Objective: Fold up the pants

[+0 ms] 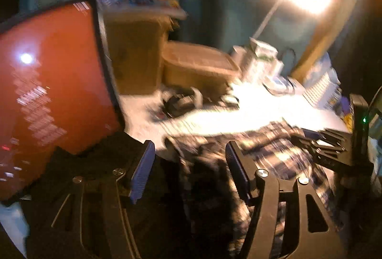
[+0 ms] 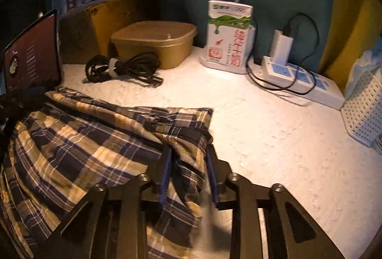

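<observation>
the pants (image 2: 78,139) lie on the tabletop (image 2: 274,139), left of the power strip (image 2: 300,82). behind them sit a coiled cable (image 2: 121,68), a lidded tub (image 2: 155,44) and a carton (image 2: 226,34).

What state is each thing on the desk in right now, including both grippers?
plaid pants: folded over, lying bunched
left hand-held gripper: open, above the pants
right hand-held gripper: open, cloth between its jaws
brown container: lid on
charger: plugged into power strip
black cable: coiled
</observation>
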